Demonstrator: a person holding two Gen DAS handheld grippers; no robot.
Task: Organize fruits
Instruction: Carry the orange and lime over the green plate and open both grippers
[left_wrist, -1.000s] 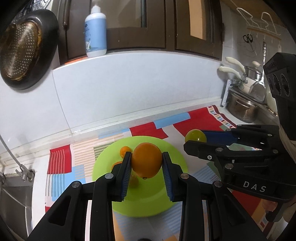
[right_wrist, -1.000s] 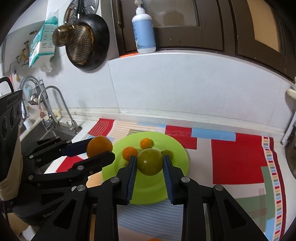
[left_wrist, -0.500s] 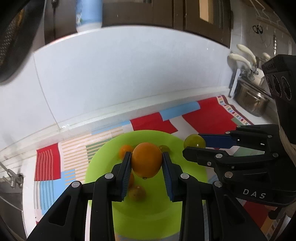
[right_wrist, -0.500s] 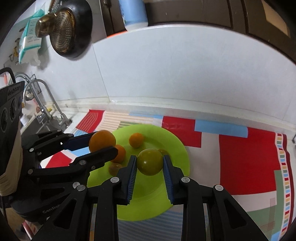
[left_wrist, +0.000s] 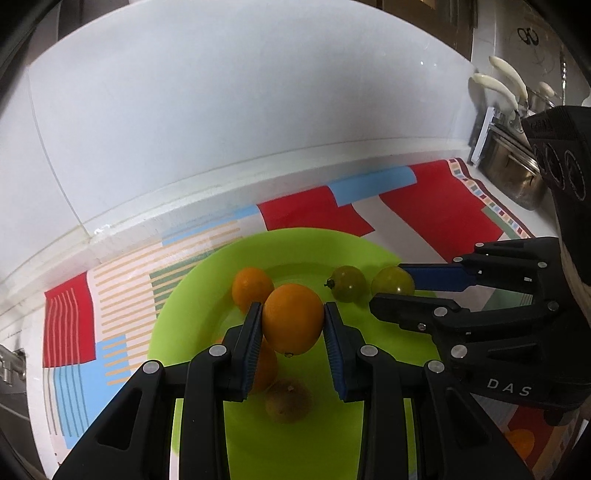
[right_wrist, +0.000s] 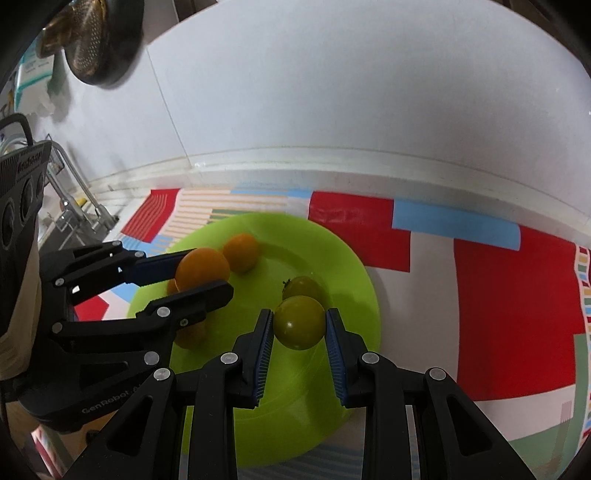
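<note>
over the green plate (left_wrist: 192, 295), left jaws pinch an orange (left_wrist: 293, 318), right jaws a green tomato (right_wrist: 299, 322).

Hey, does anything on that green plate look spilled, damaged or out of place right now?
Nothing spilled. One fruit near the green plate's front looks dull and brownish beside the bright orange ones, possibly bruised or overripe; blur makes it hard to confirm.

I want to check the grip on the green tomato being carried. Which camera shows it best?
The right wrist view: the held green tomato sits centred between the right gripper fingers, both pads pressing it above the green plate. The left wrist view shows it only sidelong, partly hidden by a finger.
</note>
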